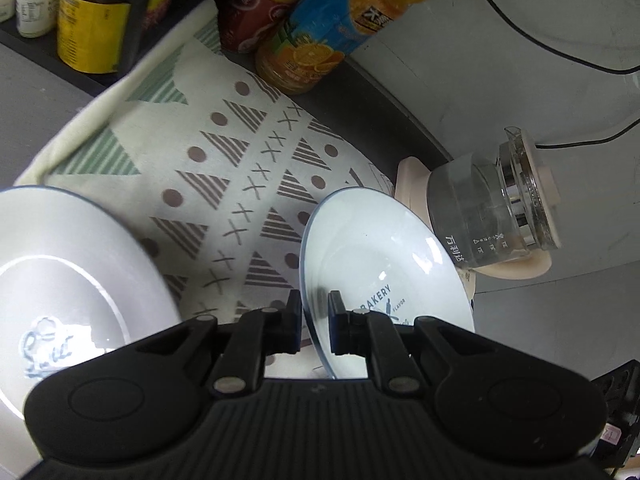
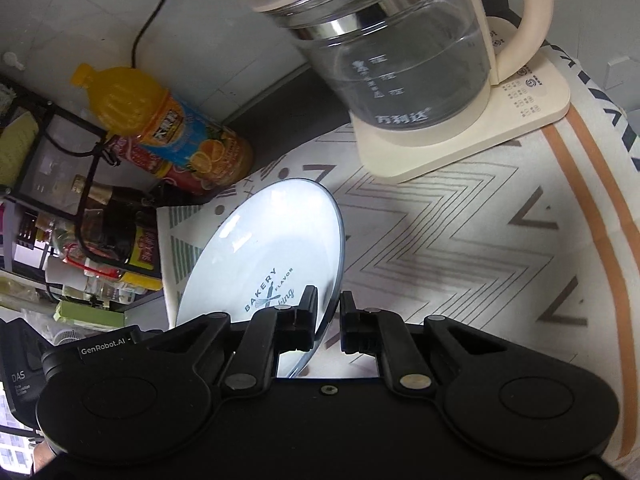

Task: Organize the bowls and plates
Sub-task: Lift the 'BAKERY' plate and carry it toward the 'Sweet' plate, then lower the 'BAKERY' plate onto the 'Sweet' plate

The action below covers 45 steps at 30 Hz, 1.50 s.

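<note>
My left gripper (image 1: 314,326) is shut on the rim of a white plate (image 1: 384,268) printed "BAKERY FLAVOR" and holds it tilted on edge above the patterned cloth. A second white plate (image 1: 68,276) with a blue print is at the left, partly behind the gripper body. My right gripper (image 2: 328,322) is shut on the rim of a white "BAKERY FLAVOR" plate (image 2: 264,252), held tilted above the cloth. Whether both views show the same plate I cannot tell.
A glass kettle (image 2: 404,52) stands on a cream base (image 2: 472,136) at the back; it also shows in the left wrist view (image 1: 492,208). An orange juice bottle (image 2: 160,120), cans and jars crowd a black rack (image 2: 68,160). A patterned cloth (image 1: 240,168) covers the table.
</note>
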### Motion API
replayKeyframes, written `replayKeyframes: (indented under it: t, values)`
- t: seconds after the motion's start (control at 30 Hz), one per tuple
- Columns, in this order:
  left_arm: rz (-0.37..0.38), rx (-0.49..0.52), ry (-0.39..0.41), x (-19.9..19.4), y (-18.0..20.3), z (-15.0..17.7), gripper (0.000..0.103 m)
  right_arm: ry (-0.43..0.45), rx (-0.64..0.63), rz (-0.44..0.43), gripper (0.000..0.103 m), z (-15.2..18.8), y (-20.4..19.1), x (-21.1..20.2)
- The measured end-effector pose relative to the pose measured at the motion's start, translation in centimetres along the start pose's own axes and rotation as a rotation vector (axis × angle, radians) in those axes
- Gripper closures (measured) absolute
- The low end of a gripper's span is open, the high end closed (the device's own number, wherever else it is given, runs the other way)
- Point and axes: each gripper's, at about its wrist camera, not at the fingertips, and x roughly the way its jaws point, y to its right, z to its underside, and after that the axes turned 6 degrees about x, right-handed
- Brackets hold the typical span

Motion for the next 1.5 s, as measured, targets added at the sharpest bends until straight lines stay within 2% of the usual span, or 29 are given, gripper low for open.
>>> replayKeyframes:
  t: [0.33, 0.57, 1.17, 1.5]
  values:
    - [-0.011, -0.003, 0.019, -4.0, -3.7, 1.0, 0.092, 0.034, -0.011, -0.018, 0.092, 3.9, -3.3, 0.3]
    - [-0.023, -0.017, 0.031, -6.2, -6.3, 1.7, 0.092, 0.016, -0.027, -0.03, 0.092, 6.5, -5.3, 1.3]
    - [-0.055, -0.033, 0.006, -8.3, -11.6, 4.0, 0.092, -0.029, -0.084, 0.012, 0.092, 11.2, -8.4, 3.2]
    - [-0.049, -0.041, -0.025, -8.5, -14.0, 5.0, 0.092, -0.037, -0.152, 0.066, 0.091, 13.9, -10.2, 3.9]
